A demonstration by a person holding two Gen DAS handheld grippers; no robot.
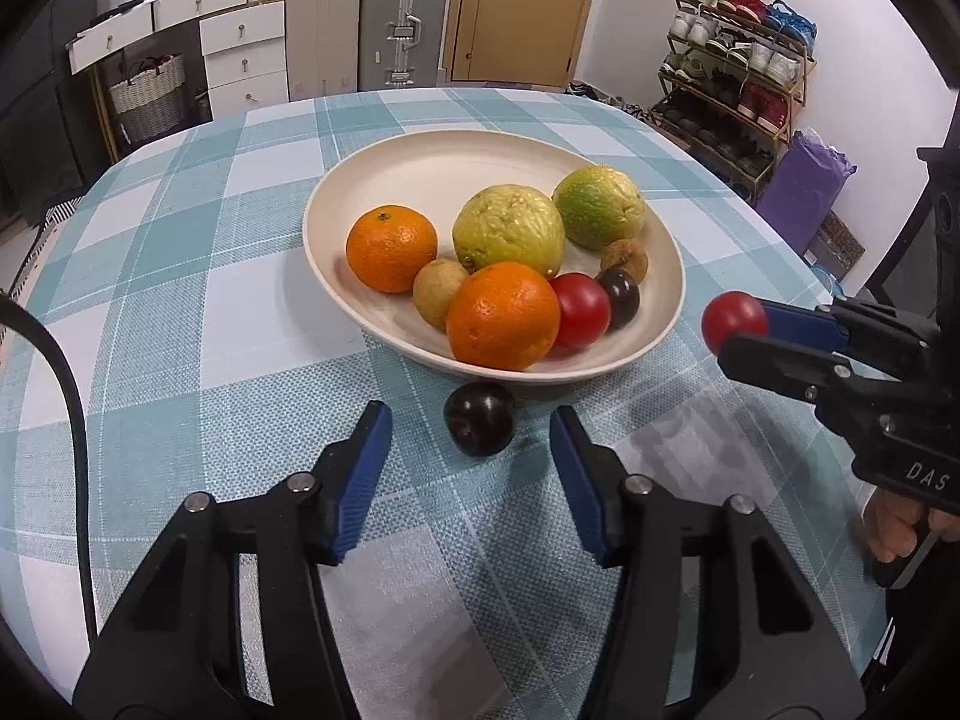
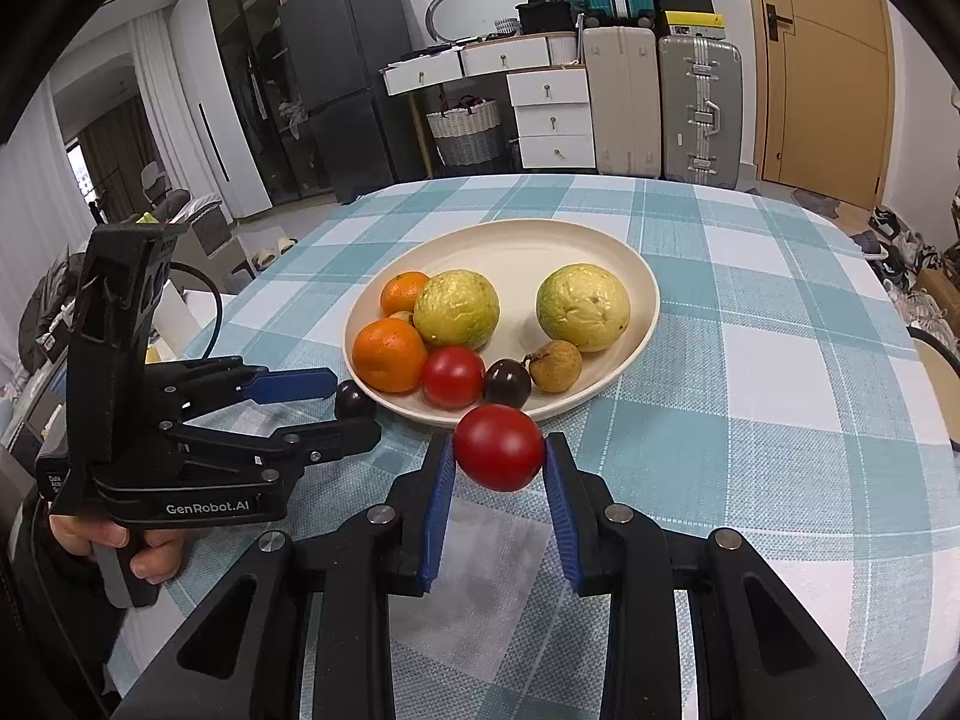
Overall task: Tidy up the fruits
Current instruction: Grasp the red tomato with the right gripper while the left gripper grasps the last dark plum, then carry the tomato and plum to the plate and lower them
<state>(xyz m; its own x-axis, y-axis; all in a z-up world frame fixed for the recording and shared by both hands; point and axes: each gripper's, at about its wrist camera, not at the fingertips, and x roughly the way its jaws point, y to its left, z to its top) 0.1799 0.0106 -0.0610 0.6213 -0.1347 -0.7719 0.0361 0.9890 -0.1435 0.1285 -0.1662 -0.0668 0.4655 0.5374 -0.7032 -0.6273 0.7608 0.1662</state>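
A small, dark purple round fruit (image 1: 480,418) lies on the checked tabletop (image 1: 240,312) just before the cream plate (image 1: 372,180) (between the left gripper (image 1: 471,420) fingers, untouched, jaws partly apart). A red round tomato (image 2: 499,447) is clamped in the right gripper (image 2: 498,450), held near the plate's front rim.

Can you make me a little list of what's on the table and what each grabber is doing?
plate: cream, on the checked tablecloth
on plate: two oranges, two green-yellow fruits, two small brown fruits, one red fruit, one dark fruit
loose dark plum: on cloth, just in front of plate
left gripper: open, fingers either side of that plum, not touching
right gripper: shut on red tomato, held in front of the plate
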